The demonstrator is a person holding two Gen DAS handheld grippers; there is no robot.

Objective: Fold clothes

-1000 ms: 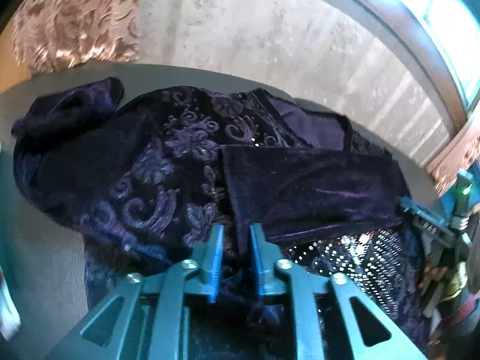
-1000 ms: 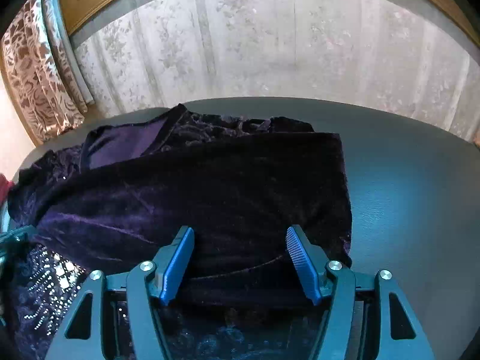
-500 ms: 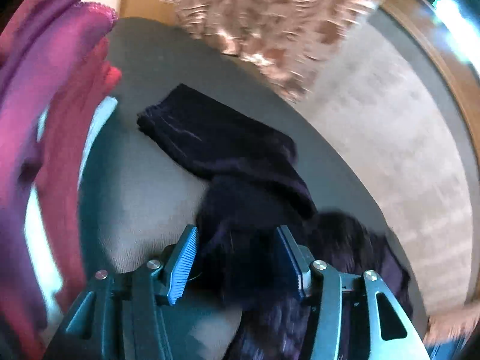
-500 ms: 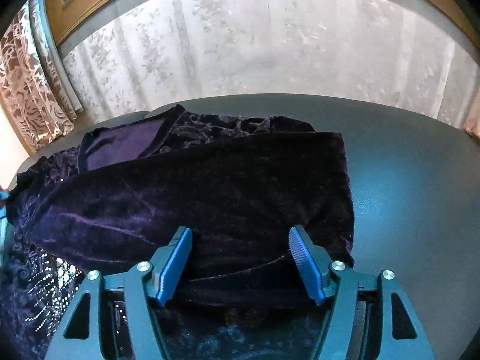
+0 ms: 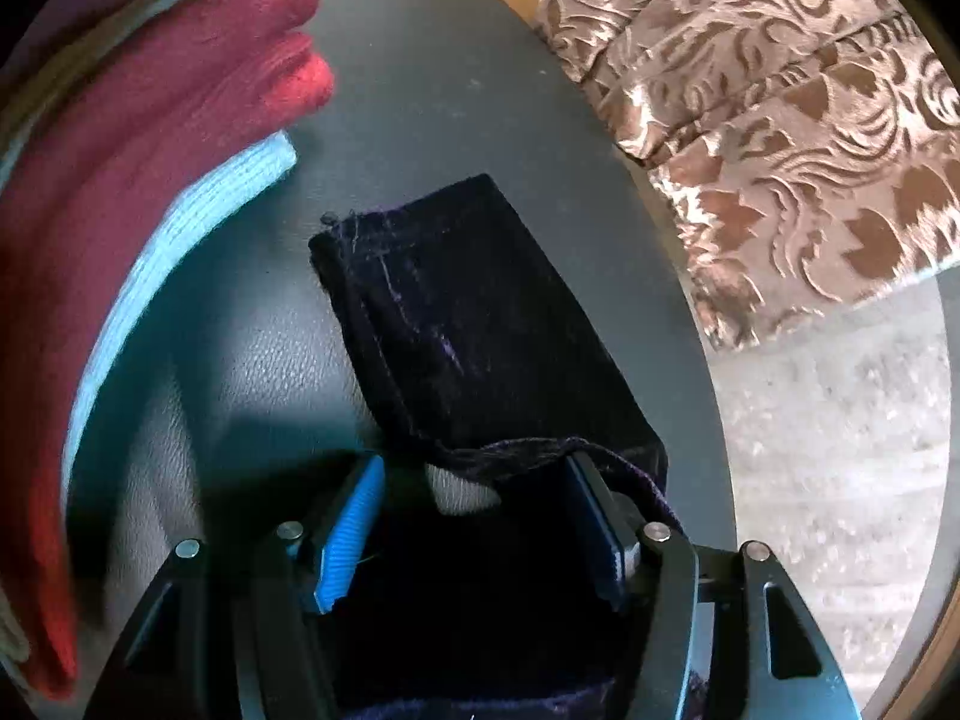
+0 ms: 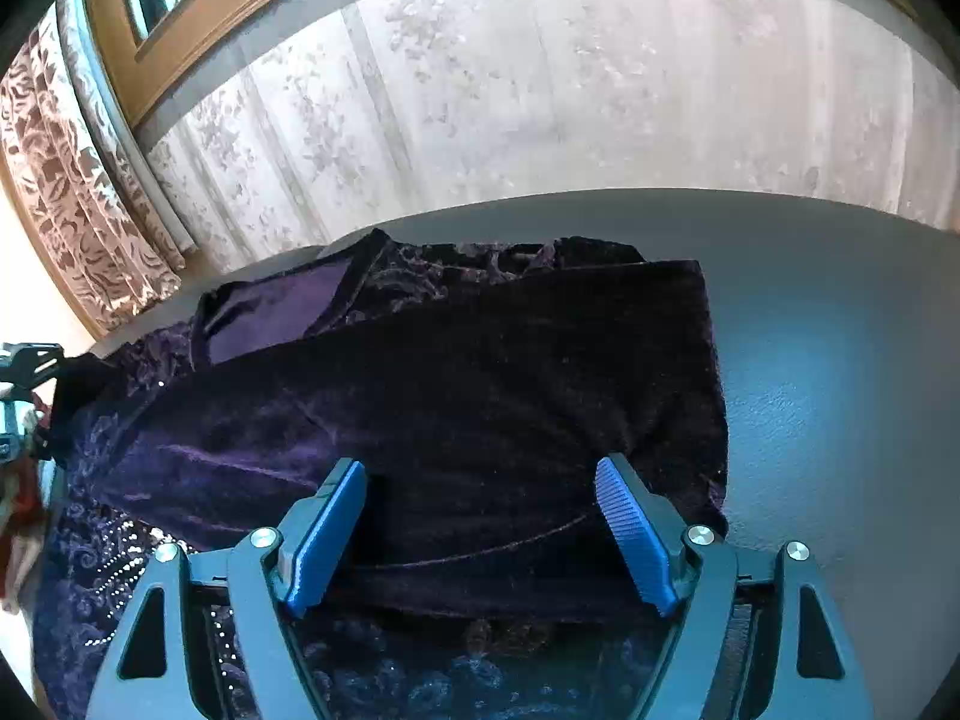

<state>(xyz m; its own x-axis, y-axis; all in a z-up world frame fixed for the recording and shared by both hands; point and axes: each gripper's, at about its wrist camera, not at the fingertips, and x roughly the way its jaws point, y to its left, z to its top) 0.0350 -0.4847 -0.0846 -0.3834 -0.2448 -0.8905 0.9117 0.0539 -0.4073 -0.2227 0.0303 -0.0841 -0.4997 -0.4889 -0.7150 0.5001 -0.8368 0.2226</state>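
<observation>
A dark purple velvet garment (image 6: 456, 372) with embroidered swirls and sequins lies on the grey table (image 6: 828, 324), one sleeve folded across its body. My right gripper (image 6: 480, 471) hovers over that folded sleeve. Its jaws are opening, with cloth below them and the pads pressing on nothing. In the left wrist view the other sleeve (image 5: 468, 324) stretches out flat to its cuff. My left gripper (image 5: 474, 468) stands at the sleeve's near end with its jaws opening. Cloth lies between them, and a loose fold drapes over the right finger (image 5: 606, 516).
A stack of folded red (image 5: 150, 138) and light blue (image 5: 198, 210) clothes sits left of the outstretched sleeve. A brown patterned curtain (image 5: 780, 120) hangs past the table edge (image 5: 678, 276). A pale sheer curtain (image 6: 540, 90) is behind the table. Bare tabletop lies right of the garment.
My left gripper swung from the garment's body over to the outstretched sleeve, rolled, and spread its jaws from nearly shut to wide. The right gripper stayed in place and widened its jaws a little.
</observation>
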